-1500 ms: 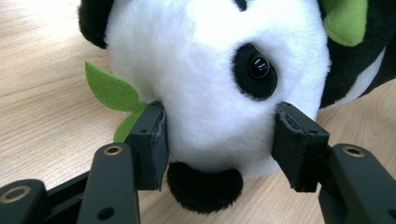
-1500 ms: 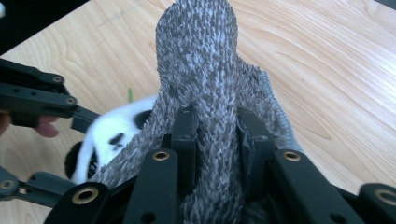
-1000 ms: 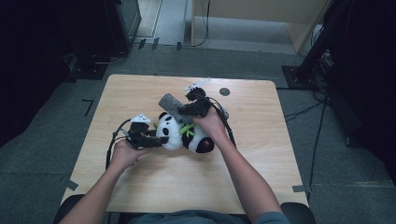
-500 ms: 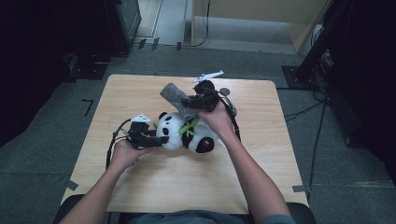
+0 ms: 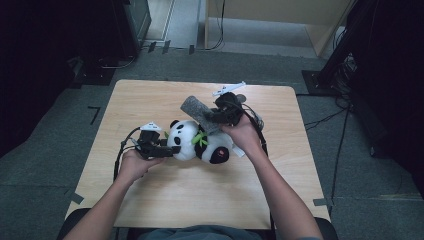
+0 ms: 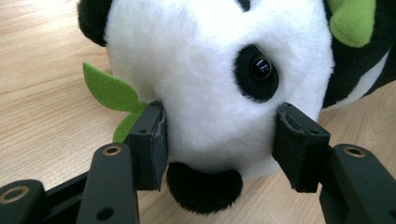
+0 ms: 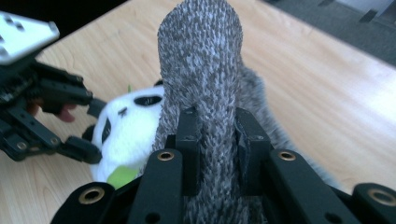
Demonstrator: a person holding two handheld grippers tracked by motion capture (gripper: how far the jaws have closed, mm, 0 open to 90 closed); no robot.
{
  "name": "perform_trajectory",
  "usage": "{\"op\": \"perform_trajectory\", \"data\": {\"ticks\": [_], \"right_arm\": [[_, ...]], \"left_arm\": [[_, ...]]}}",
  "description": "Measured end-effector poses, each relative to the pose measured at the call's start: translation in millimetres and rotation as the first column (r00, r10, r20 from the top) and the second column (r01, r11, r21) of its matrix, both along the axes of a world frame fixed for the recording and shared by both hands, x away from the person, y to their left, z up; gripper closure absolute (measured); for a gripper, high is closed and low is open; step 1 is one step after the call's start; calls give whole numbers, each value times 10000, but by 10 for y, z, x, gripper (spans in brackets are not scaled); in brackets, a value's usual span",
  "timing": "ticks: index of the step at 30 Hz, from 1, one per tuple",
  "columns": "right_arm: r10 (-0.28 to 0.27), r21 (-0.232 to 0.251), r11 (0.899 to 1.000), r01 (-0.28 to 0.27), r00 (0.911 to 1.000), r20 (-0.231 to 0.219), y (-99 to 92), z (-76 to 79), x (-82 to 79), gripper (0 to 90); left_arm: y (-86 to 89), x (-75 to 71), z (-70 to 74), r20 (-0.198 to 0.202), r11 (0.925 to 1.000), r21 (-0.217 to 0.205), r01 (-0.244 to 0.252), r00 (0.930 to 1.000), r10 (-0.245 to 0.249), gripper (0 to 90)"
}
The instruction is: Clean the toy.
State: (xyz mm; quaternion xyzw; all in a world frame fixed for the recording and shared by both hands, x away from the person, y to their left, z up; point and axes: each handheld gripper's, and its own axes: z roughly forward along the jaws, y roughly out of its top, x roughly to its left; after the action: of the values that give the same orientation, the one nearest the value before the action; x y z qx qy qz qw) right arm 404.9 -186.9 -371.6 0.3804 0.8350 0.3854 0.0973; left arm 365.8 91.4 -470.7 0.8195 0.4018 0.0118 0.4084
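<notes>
The panda toy (image 5: 200, 145) lies near the middle of the wooden table (image 5: 150, 210). The left gripper (image 5: 162, 150) has its jaws closed on both sides of the white head. The right gripper (image 5: 212, 119) holds a grey fuzzy cloth (image 5: 196, 110) just above the panda, jaws pinched tight on it

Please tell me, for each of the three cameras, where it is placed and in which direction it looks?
High view: above the person's side, facing forward and down on the table; shows both forearms, left gripper and right gripper.
Left gripper view: rides the left gripper, looking along its jaws clamped on the panda.
Right gripper view: rides the right gripper, looking along jaws pinching the grey sock; the left gripper shows farther off.
Shared: all three show the panda.
</notes>
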Motion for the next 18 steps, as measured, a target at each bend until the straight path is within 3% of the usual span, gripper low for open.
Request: {"op": "perform_trajectory", "data": {"ticks": [3,6,13,18], "right_arm": [[61,-193,9998,-66,9996,-277,45,-142,7,749],[78,-70,9999,-80,9994,-348,53,-255,10,746],[79,509,9987,-60,9993,-375,-62,-325,-18,745],[185,575,9982,-170,9995,-246,-112,-336,-84,738]], "left_arm": [[1,2,0,-3,10000,0,-7,10000,7,423],[-2,6,0,-56,9999,-55,-103,9999,103,424],[-9,7,7,-101,9999,-15,-100,9999,99,426],[-9,4,6,-102,10000,20,-49,9999,49,424]]}}
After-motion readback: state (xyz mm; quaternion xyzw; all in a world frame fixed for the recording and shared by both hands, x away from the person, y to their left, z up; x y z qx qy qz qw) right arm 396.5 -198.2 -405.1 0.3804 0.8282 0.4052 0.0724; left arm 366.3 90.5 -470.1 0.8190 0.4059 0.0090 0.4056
